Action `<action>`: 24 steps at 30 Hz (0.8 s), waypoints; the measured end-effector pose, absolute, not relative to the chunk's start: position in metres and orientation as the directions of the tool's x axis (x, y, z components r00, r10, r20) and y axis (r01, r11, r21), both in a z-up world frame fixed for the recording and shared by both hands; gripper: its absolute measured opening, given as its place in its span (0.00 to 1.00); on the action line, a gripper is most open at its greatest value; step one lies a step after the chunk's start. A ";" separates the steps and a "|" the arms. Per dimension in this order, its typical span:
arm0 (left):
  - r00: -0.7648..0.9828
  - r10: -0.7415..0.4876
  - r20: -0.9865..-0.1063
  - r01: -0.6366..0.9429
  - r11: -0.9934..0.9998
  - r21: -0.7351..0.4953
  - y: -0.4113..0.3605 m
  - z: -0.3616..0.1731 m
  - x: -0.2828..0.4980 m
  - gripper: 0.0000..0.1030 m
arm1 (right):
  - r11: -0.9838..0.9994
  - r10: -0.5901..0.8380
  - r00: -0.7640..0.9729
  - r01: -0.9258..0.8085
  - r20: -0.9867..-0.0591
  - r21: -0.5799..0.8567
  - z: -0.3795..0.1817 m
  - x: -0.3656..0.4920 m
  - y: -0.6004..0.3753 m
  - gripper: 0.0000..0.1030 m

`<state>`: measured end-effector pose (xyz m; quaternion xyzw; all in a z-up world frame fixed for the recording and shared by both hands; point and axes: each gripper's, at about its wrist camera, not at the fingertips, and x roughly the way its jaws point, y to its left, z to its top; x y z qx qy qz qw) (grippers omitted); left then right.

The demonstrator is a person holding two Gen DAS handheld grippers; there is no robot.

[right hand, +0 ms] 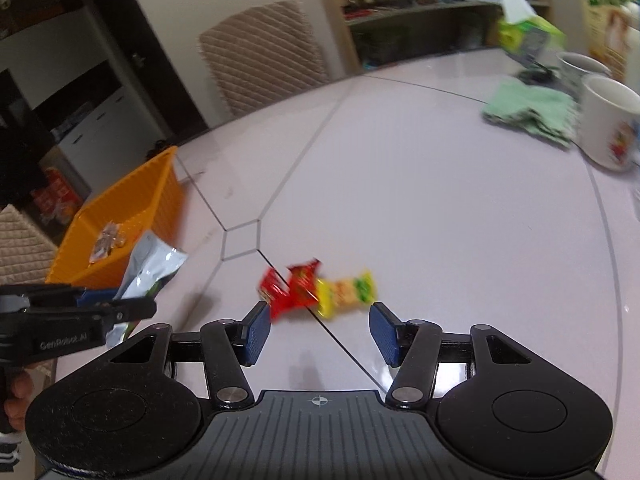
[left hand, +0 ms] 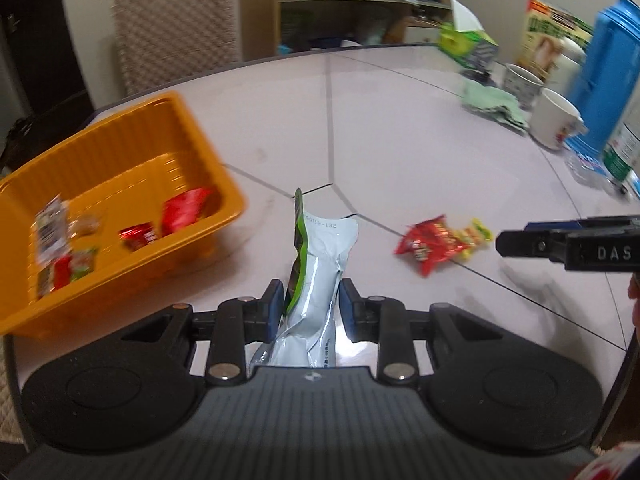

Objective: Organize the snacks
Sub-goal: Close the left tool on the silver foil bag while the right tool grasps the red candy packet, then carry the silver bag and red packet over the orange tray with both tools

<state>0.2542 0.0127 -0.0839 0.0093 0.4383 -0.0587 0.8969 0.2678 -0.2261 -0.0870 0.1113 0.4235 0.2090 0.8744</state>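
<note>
My left gripper (left hand: 311, 300) is shut on a silver and green snack pouch (left hand: 320, 264), held upright above the table just right of the orange basket (left hand: 192, 128). The basket holds several small snack packets (left hand: 182, 212). The pouch and left gripper also show at the left of the right wrist view (right hand: 152, 264). My right gripper (right hand: 318, 320) is open and empty, just short of a red packet (right hand: 294, 286) and a yellow packet (right hand: 348, 292) lying together on the table. These show in the left wrist view too (left hand: 436, 242).
White mugs (left hand: 554, 118), a green cloth (left hand: 494, 104), a blue jug (left hand: 608, 72), a tissue box (left hand: 468, 40) and a carton stand at the table's far right. A padded chair (left hand: 176, 24) stands behind the table. The basket (right hand: 132, 208) sits near the table's left edge.
</note>
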 end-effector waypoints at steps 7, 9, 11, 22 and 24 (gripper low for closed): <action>0.606 -0.033 -0.795 0.006 0.999 -0.038 0.049 -0.085 0.237 0.26 | 0.876 0.481 0.528 -0.321 -0.700 0.359 -0.099 0.298 -0.203 0.38; 0.601 -0.018 -0.799 -0.024 0.999 -0.040 0.060 -0.085 0.232 0.26 | 0.881 0.469 0.520 -0.326 -0.714 0.342 -0.105 0.306 -0.197 0.35; 0.598 0.002 -0.802 -0.053 0.998 -0.037 0.070 -0.085 0.227 0.26 | 0.887 0.457 0.510 -0.325 -0.729 0.329 -0.112 0.312 -0.193 0.33; 0.591 0.067 -0.804 -0.152 0.988 -0.029 0.103 -0.080 0.208 0.26 | 0.894 0.429 0.486 -0.349 -0.761 0.281 -0.129 0.320 -0.177 0.30; 0.592 0.071 -0.803 -0.161 0.987 -0.031 0.105 -0.078 0.206 0.26 | 0.894 0.423 0.488 -0.361 -0.764 0.265 -0.128 0.320 -0.174 0.30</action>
